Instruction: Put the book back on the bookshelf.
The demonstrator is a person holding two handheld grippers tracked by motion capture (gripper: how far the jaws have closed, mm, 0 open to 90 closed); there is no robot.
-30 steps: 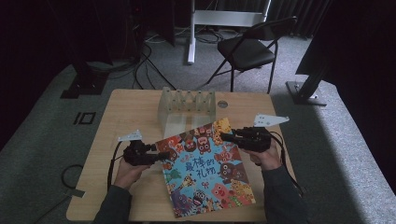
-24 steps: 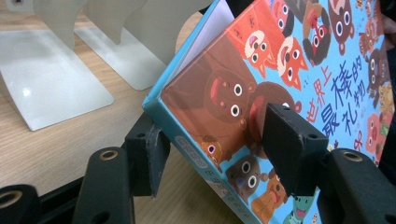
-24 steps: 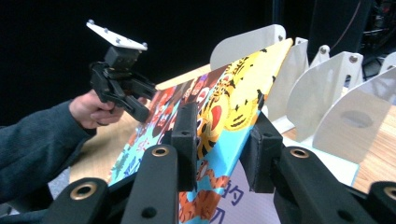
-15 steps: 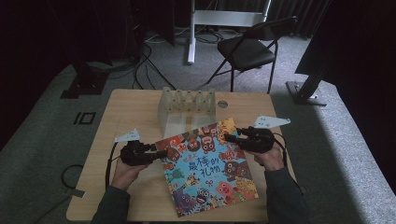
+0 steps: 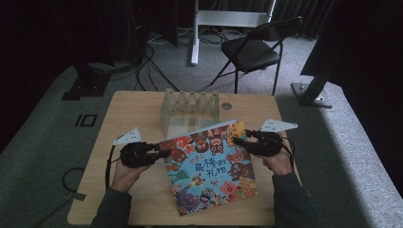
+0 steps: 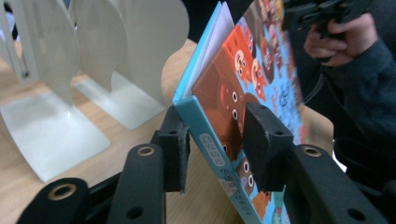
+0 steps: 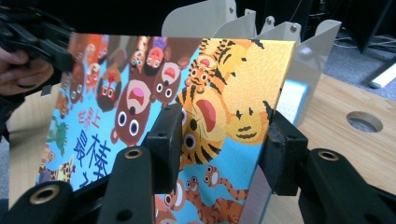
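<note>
We see a picture book [image 5: 209,166] with a bright animal cover lying at the lower middle of the high view, on the wooden desk [image 5: 138,102], its far edge lifted toward the white divider rack [image 5: 190,111] just behind it.

The left gripper [image 5: 161,153] sits at the book's left edge. In the left gripper view the book's spine [image 6: 212,154] stands between its fingers [image 6: 261,140]. They have just been closing, and they sit narrow around the spine; the left finger looks to be against the back cover, but we cannot tell whether the right one presses on the front.

The right gripper [image 5: 236,140] is at the book's upper right corner. In the right gripper view its fingers [image 7: 163,140] have just been opening: they straddle the tiger corner [image 7: 243,79] of the cover, with a visible gap on the right side, so they hold nothing firmly.

In the left gripper view, the other hand [image 6: 336,39] shows at the upper right of the frame.
</note>
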